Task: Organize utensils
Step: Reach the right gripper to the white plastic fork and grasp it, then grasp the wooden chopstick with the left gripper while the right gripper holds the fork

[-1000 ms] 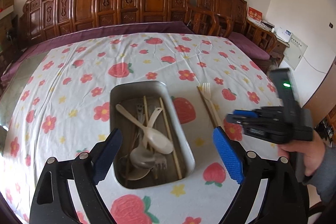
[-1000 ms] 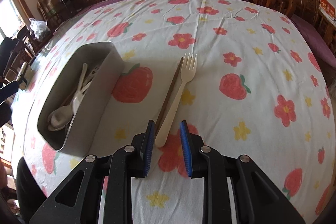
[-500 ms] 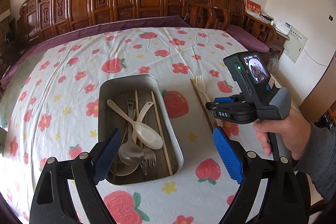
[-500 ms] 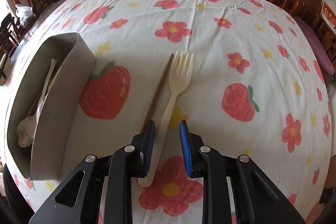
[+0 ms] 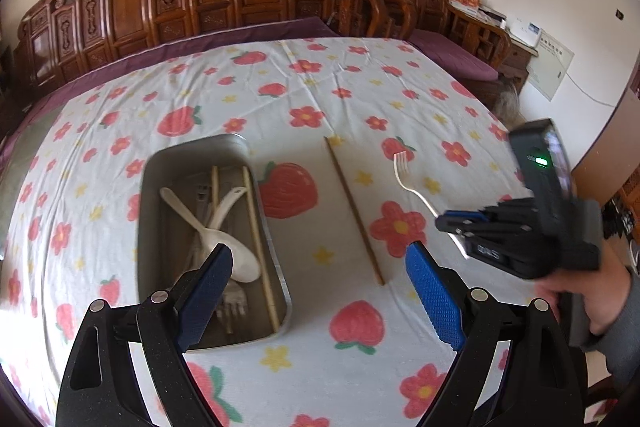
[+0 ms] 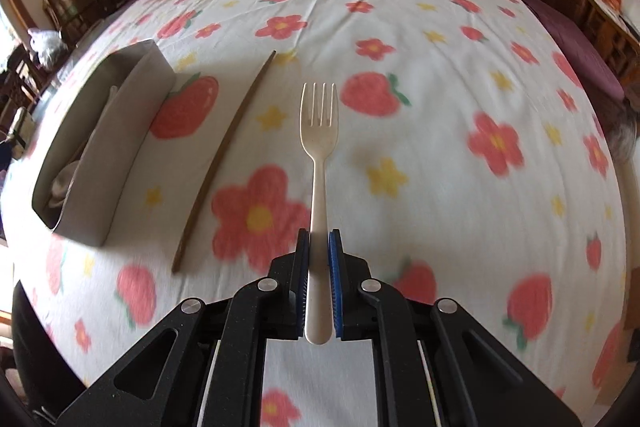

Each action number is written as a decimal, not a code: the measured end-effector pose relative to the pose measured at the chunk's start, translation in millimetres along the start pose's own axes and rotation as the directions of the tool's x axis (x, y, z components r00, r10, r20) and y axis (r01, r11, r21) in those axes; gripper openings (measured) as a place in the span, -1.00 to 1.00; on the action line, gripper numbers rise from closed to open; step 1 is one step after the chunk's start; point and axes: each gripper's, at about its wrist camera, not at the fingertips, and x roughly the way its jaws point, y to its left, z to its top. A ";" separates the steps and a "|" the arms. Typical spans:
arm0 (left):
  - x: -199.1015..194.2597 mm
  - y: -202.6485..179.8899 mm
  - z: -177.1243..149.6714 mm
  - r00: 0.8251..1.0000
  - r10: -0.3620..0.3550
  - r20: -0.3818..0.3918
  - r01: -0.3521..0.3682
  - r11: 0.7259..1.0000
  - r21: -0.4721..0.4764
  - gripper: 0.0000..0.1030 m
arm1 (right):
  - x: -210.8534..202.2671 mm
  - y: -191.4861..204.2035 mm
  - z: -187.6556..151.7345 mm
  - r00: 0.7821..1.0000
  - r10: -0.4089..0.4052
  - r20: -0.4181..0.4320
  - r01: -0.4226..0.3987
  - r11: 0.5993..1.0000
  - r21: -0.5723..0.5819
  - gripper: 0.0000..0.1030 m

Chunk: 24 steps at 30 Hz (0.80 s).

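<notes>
1. Left wrist view: my left gripper (image 5: pixel 320 291) hangs with jaws spread wide and nothing between them, over the near end of the metal tray (image 5: pixel 276 287). The tray already has spoons (image 5: pixel 224 231), a fork and chopsticks (image 5: pixel 256 231) lying lengthwise in it.
2. Same view: a single loose chopstick (image 5: pixel 352 207) lies on the flowered tablecloth (image 5: pixel 280 87), right of the tray and apart from it. Further right, the cream fork (image 5: pixel 408 179) sticks out of my right gripper (image 5: pixel 452 223), tines pointing away; it looks lifted off the cloth, can't be sure.
3. Right wrist view: the right gripper (image 6: pixel 319 279) has just been closing its jaws, and its blue pads (image 6: pixel 334 283) now clamp the fork (image 6: pixel 319 155) low on its handle, handle tip poking out behind the pads. Fork runs straight ahead, in line with the fingers.
4. Same view: the tray (image 6: pixel 120 147) sits off to the left with the chopstick (image 6: pixel 224 155) between it and the fork.
5. Doing it well, my judgement: keep the squeeze firm, since the grip is far from the head and the fork may droop or swivel. Carry it high enough over the chopstick and tray wall, turn it parallel to the tray's long side, lower it in before releasing.
6. Keep the left gripper out of the drop path; the chopstick looks like the next pick.
</notes>
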 end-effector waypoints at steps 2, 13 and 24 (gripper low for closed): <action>6.4 -7.4 0.7 1.000 -0.006 -0.011 0.006 1.000 0.009 0.65 | -10.5 -3.6 -11.5 1.000 0.006 0.017 -0.006 1.000 0.004 -0.79; 47.9 -40.6 6.9 0.995 -0.012 -0.094 0.020 0.996 0.083 0.17 | -50.4 -15.8 -44.9 0.995 0.008 0.101 -0.010 1.000 0.013 -0.79; 95.8 -49.2 22.5 0.983 -0.010 -0.182 0.020 0.999 0.050 -0.35 | -61.6 -17.6 -58.8 0.991 0.020 0.130 -0.020 1.000 -0.003 -0.78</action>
